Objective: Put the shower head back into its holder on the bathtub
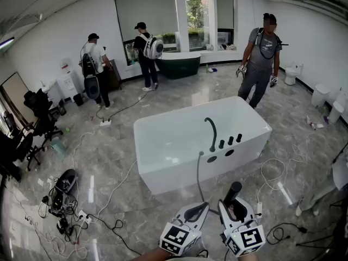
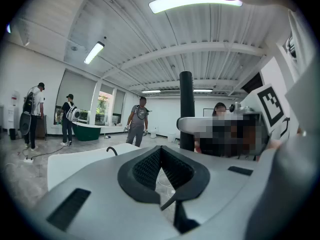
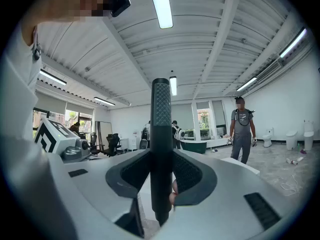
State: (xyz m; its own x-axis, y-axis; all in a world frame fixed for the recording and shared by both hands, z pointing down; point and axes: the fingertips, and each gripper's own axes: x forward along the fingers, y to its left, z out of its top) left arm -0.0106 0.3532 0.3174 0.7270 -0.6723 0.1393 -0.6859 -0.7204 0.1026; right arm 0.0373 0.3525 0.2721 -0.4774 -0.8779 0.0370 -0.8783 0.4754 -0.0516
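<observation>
A white bathtub (image 1: 179,145) stands mid-room, with a black curved faucet (image 1: 211,132) and knobs on its near rim (image 1: 234,151). Two dark holes (image 1: 212,159) lie in that rim. A grey hose (image 1: 198,178) runs from the rim down toward me. My right gripper (image 1: 235,204) is shut on the black shower head (image 1: 234,191), in front of the tub. In the right gripper view the handle (image 3: 161,134) stands upright between the pads (image 3: 187,176). To its left, my left gripper (image 1: 194,213) is shut with nothing in it (image 2: 161,171); the left gripper view shows the shower head (image 2: 186,104) beside it.
Cables (image 1: 109,200) and gear (image 1: 62,192) litter the marble floor at left, with a coiled cable (image 1: 272,173) at right. Three people stand at the back, one (image 1: 261,58) just beyond the tub. A dark green tub (image 1: 179,64) is by the windows; toilets (image 1: 321,94) line the right wall.
</observation>
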